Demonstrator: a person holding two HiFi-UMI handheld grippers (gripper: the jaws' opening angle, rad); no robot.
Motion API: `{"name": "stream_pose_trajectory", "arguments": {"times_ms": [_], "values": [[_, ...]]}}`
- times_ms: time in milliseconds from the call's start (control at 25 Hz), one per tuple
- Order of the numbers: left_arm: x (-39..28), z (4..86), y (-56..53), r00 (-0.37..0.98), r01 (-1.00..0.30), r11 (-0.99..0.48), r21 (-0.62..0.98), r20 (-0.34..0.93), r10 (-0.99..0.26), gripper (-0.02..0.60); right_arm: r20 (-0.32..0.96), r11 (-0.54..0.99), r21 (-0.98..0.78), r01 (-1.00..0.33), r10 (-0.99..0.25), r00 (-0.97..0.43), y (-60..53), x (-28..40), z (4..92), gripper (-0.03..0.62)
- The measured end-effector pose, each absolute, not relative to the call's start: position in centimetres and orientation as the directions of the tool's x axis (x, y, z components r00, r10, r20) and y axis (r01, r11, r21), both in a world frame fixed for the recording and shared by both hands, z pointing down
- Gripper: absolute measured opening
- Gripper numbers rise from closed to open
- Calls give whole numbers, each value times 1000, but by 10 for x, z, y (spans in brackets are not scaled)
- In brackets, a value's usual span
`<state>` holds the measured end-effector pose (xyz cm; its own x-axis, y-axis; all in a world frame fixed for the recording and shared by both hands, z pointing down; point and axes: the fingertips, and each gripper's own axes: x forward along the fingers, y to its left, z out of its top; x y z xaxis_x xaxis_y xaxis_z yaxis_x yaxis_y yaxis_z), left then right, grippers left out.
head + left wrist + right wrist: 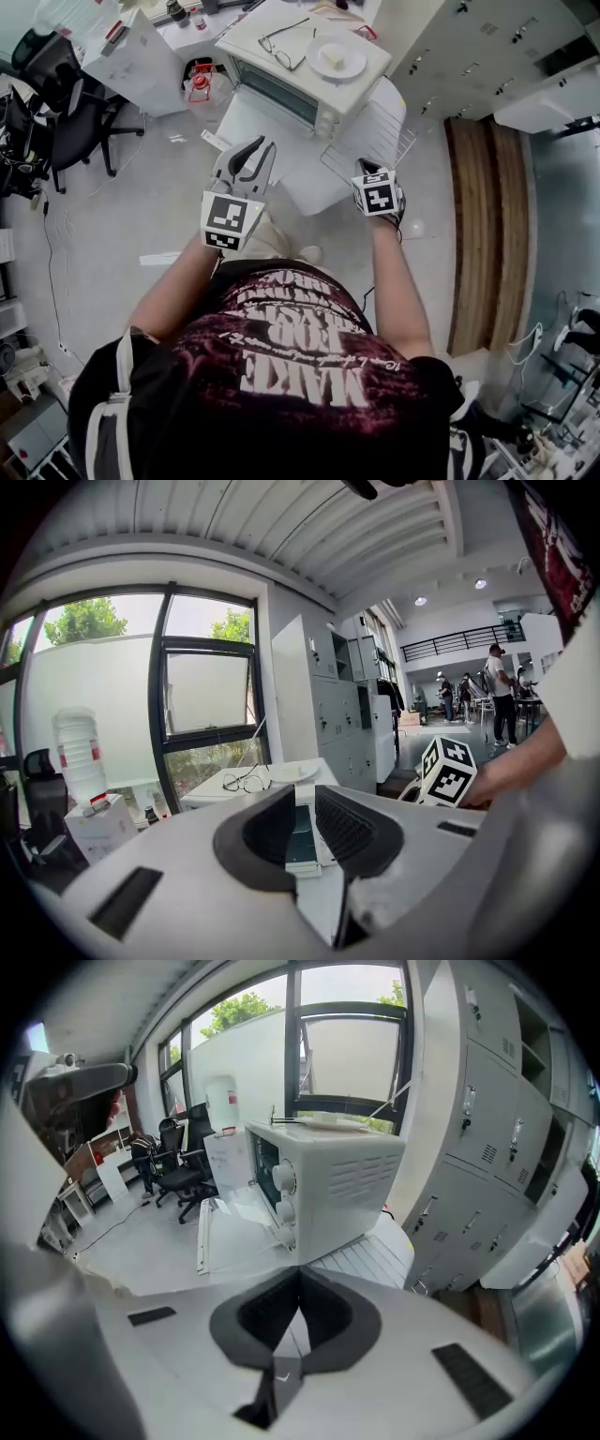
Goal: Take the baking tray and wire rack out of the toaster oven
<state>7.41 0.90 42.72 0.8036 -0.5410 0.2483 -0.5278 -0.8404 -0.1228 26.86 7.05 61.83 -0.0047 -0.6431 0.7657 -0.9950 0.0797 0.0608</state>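
Left tongs (302, 832) apart, right tongs (300, 1274) clamped on the wire rack (375, 131); released overhanging the surface (305, 192), it may tip off.

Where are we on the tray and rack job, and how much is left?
Nearly done, it seems. The wire rack lies outside, beside the toaster oven, and what looks like the baking tray sits flat in front of it. In hand: the right gripper has its jaws closed at the rack's near edge. The left gripper is open and empty. Left: release the rack.
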Motion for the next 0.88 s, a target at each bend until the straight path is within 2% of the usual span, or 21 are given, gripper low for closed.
{"name": "stream_pose_trajectory", "arguments": {"times_ms": [440, 640, 760, 880], "values": [[31, 428, -17, 826, -508, -858, -71, 242, -509, 67, 602, 72, 33, -997, -798, -38, 30, 194, 563, 3], [-16, 428, -60, 838, -500, -866, -25, 241, -490, 54, 558, 90, 46, -995, -828, -49, 3, 142, 555, 3], [-52, 432, -96, 830, -506, -862, -34, 253, -498, 54, 488, 105, 6, -994, -868, -89, -20, 101, 541, 3], [-74, 435, -123, 849, -474, -880, -30, 250, -466, 54, 432, 75, 12, -997, -900, -62, -40, 68, 517, 3]]}}
